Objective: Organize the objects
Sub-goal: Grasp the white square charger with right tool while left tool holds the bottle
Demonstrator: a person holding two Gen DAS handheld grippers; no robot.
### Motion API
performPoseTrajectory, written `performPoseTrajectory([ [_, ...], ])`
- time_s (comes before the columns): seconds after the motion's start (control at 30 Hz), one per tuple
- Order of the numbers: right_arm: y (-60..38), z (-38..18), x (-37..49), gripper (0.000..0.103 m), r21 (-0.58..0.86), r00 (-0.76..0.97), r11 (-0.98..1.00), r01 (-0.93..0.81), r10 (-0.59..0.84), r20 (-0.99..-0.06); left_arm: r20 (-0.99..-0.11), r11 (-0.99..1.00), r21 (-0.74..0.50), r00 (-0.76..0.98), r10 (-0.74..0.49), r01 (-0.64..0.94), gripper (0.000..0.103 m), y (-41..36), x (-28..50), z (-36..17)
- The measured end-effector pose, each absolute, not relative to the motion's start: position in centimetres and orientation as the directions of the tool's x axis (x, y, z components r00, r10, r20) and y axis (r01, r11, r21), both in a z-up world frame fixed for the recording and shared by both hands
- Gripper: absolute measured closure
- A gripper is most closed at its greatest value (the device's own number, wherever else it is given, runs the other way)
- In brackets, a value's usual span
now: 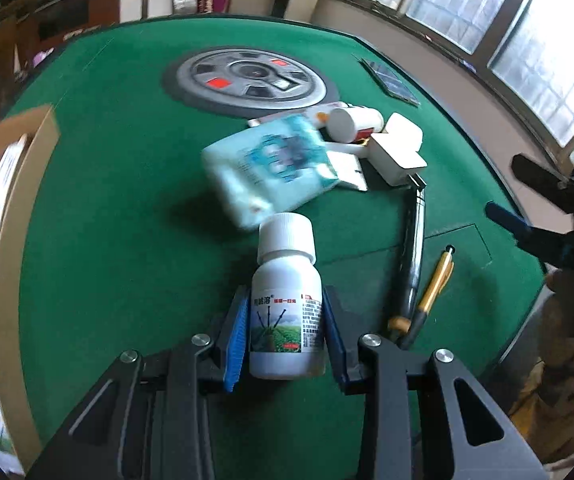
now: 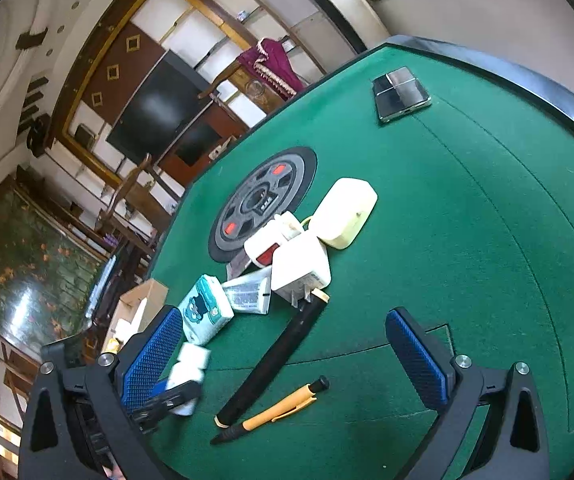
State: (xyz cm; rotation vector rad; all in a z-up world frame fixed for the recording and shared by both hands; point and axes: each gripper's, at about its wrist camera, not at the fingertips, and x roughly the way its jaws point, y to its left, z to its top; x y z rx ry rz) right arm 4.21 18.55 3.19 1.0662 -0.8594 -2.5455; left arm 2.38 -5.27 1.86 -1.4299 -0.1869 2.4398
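Note:
A small white bottle (image 1: 285, 280) with a screw cap and a printed label sits between the blue pads of my left gripper (image 1: 285, 300), which is shut on it above the green table (image 1: 127, 240). In the right wrist view the same bottle (image 2: 189, 376) shows blurred at lower left. My right gripper (image 2: 283, 316) stands open and wide, with nothing between its fingers, over a black handle-like stick (image 2: 275, 360) and a yellow pen (image 2: 279, 408). A teal tissue pack (image 1: 271, 168), a white charger (image 1: 397, 152) and a lying white pill bottle (image 1: 351, 122) are heaped just beyond.
An open cardboard box (image 1: 27, 184) with white packages stands at the table's left edge. A cream case (image 2: 345, 212) lies beside the heap. A dark phone (image 2: 401, 94) rests near the far rim. A grey round panel (image 1: 247, 76) marks the table's middle.

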Motion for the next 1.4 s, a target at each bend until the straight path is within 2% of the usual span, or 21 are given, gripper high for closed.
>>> performPoseTrajectory([
  [0.27,16.3,2.5,3.3,0.001,0.517,-0.647,-0.855,0.042,-0.417,-0.638,-0.831,-0.949,-0.237,-0.463,0.308,-0.207,0.069,-5.5,3.0,2.0],
  [0.33,15.7,2.6,3.0,0.005,0.465,-0.637,-0.884,0.052,-0.388,-0.666,-0.827,-0.947,-0.247,-0.465,0.316,-0.205,0.069,-5.6,3.1,2.0],
  [0.4,14.9,2.7,2.3,0.015,0.385,-0.622,-0.919,0.078,-0.347,-0.702,-0.826,-0.947,-0.248,-0.466,0.317,-0.204,0.069,-5.6,3.1,1.9],
  [0.53,13.6,2.5,0.1,0.021,0.276,-0.585,-0.954,0.115,-0.289,-0.758,-0.824,-0.944,-0.26,-0.465,0.325,-0.202,0.069,-5.8,3.1,1.9],
  [0.73,13.2,2.0,-2.6,0.023,0.204,-0.563,-0.973,0.108,-0.229,-0.794,-0.817,-0.935,-0.298,-0.455,0.354,-0.192,0.069,-6.2,2.9,1.8],
  [0.87,13.0,1.3,-3.8,0.033,0.184,-0.542,-0.978,0.098,-0.207,-0.815,-0.819,-0.937,-0.287,-0.456,0.348,-0.199,0.069,-6.0,2.9,1.9],
  [1.13,12.6,1.3,-5.1,0.043,0.139,-0.537,-0.987,0.086,-0.163,-0.828,-0.825,-0.94,-0.265,-0.455,0.335,-0.212,0.069,-5.8,3.0,1.9],
  [1.23,11.9,1.3,-5.2,0.053,0.09,-0.537,-0.991,0.097,-0.129,-0.833,-0.826,-0.941,-0.262,-0.455,0.333,-0.214,0.069,-5.8,3.0,1.9],
  [1.4,10.7,1.1,-5.0,0.055,-0.026,-0.549,-0.992,0.123,-0.046,-0.834,-0.826,-0.941,-0.259,-0.455,0.332,-0.215,0.069,-5.9,2.9,1.8],
])
